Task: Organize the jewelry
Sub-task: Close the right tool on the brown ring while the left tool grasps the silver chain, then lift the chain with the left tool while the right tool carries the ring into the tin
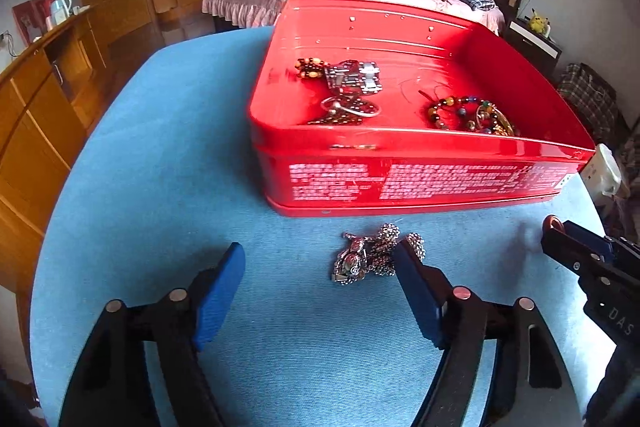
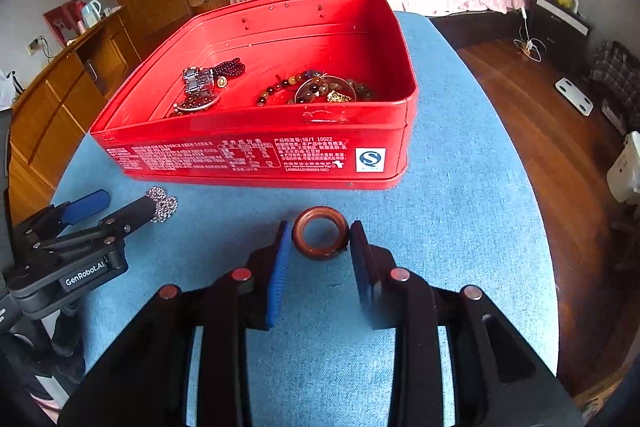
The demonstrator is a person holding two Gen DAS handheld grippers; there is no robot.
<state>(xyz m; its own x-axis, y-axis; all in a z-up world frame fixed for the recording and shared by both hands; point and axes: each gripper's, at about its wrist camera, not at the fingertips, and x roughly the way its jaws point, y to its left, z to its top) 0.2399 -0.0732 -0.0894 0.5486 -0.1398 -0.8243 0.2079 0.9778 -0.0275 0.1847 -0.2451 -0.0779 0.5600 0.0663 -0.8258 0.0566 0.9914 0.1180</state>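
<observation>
A: What is the right claw doing?
B: It is pinching a brown ring just above the blue desk. The left claw is standing spread beside a silver beaded chain lying on the desk.
A: Any writing?
B: "GenRobot.AI" is showing on the left claw's body. Beyond, the red tin, holding bracelets, is showing small white print and a blue "S" mark.

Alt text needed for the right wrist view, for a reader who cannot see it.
The right gripper clamps a brown ring between its pads over a blue tablecloth. Behind stands an open red tin holding bead bracelets and metal jewelry; at left, the left gripper reaches a silver bead chain.
</observation>
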